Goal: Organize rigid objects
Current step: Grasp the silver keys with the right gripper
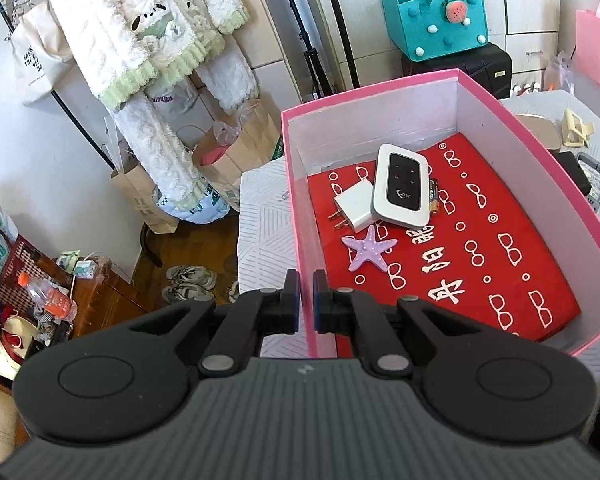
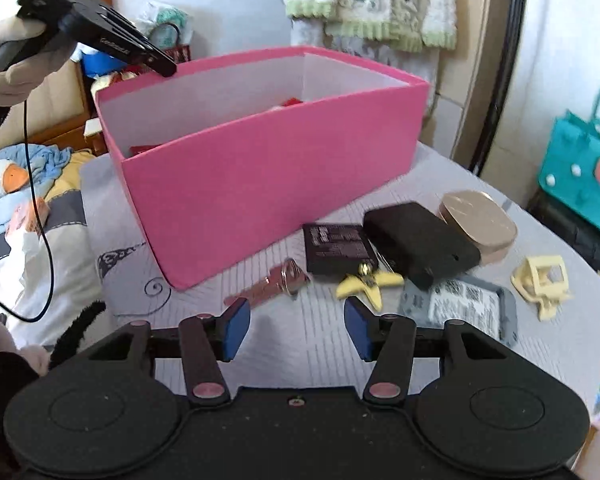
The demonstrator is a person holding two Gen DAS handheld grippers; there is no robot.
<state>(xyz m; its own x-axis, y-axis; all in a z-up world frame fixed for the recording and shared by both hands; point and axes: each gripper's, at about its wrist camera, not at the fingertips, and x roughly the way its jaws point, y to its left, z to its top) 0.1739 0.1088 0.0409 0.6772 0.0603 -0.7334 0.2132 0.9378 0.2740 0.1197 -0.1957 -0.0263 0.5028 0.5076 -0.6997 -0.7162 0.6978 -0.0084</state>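
A pink box (image 1: 296,208) with a red liner holds a white pocket router (image 1: 401,185), a white plug adapter (image 1: 354,207), a battery (image 1: 434,196) and a purple starfish (image 1: 369,247). My left gripper (image 1: 306,298) is shut on the box's near wall. In the right wrist view the pink box (image 2: 268,184) stands on the table, with the left gripper (image 2: 168,68) at its far left rim. My right gripper (image 2: 296,328) is open and empty above the table, just short of a red key (image 2: 268,286), a yellow starfish (image 2: 366,282) and a black battery pack (image 2: 338,248).
Right of the box lie a black block (image 2: 420,240), a gold oval case (image 2: 478,222), a grey labelled device (image 2: 464,306) and a cream hair clip (image 2: 542,282). A teal bag (image 2: 584,176) stands at the right. Bedding with a duck plush (image 2: 4,180) lies at the left.
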